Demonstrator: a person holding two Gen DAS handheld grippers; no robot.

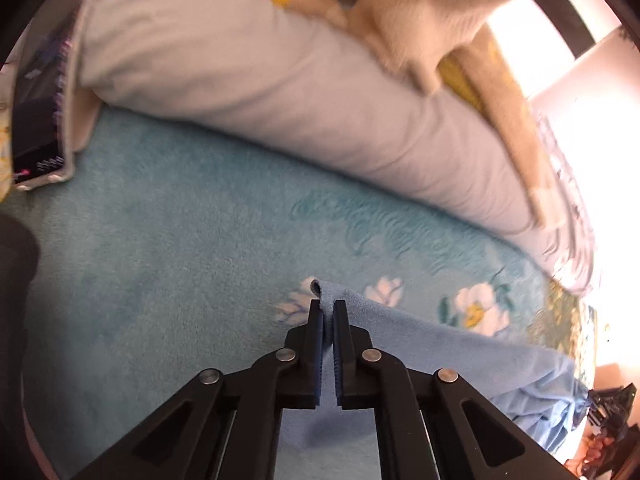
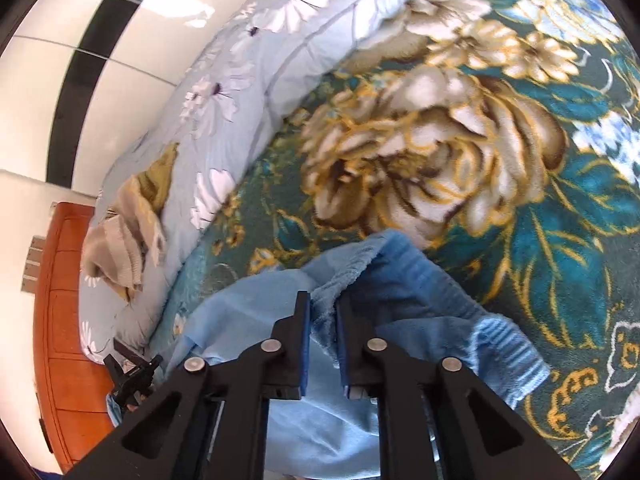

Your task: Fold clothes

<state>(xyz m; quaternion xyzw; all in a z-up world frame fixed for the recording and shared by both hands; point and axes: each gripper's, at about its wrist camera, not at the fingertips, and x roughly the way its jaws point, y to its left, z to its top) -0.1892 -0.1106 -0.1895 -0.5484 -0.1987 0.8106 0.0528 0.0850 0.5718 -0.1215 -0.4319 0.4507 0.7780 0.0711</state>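
A light blue garment [image 1: 460,356] hangs stretched between the two grippers above a bed. In the left wrist view my left gripper [image 1: 328,308] is shut on a corner of it, a small fold of cloth poking out past the fingertips. The right wrist view shows the same blue garment [image 2: 400,280], with a fleecy inner side and a ribbed cuff [image 2: 508,356]. My right gripper [image 2: 323,300] is shut on a bunched edge of it. The other gripper [image 2: 132,376] shows small at the lower left, holding the far end.
A teal floral fleece blanket [image 1: 180,248] covers the bed, darker with large beige flowers [image 2: 420,148] on the right side. A pale blue flowered pillow [image 1: 260,80] lies along the back with a beige knit garment [image 1: 432,12] on it. A wooden headboard [image 2: 68,320] stands by the white wall.
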